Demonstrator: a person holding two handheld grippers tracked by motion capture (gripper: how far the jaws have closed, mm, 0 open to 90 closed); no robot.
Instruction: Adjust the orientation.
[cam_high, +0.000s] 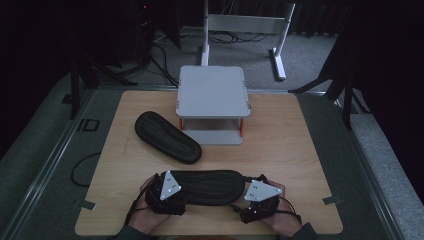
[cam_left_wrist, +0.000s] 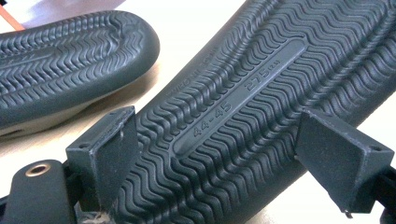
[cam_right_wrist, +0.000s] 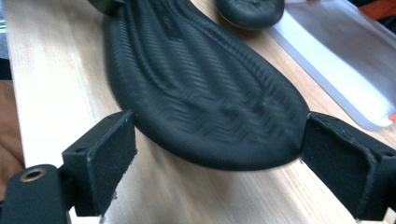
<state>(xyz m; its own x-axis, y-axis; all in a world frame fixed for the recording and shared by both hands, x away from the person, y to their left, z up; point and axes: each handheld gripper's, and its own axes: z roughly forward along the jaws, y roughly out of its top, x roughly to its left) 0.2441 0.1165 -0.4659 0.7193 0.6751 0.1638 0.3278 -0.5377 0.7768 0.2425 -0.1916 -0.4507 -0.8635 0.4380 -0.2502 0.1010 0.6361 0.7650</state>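
Jaws of both grippers straddle the near sandal (cam_high: 210, 186), sole up.

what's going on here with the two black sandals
A person holds a gripper in each hand at either end of the nearer black rubber sandal, which lies sole up on the wooden table. The left gripper straddles one end, the right gripper the other; both have jaws wide apart, not visibly clamped. The second black sandal lies sole up beside a small grey two-tier shelf.
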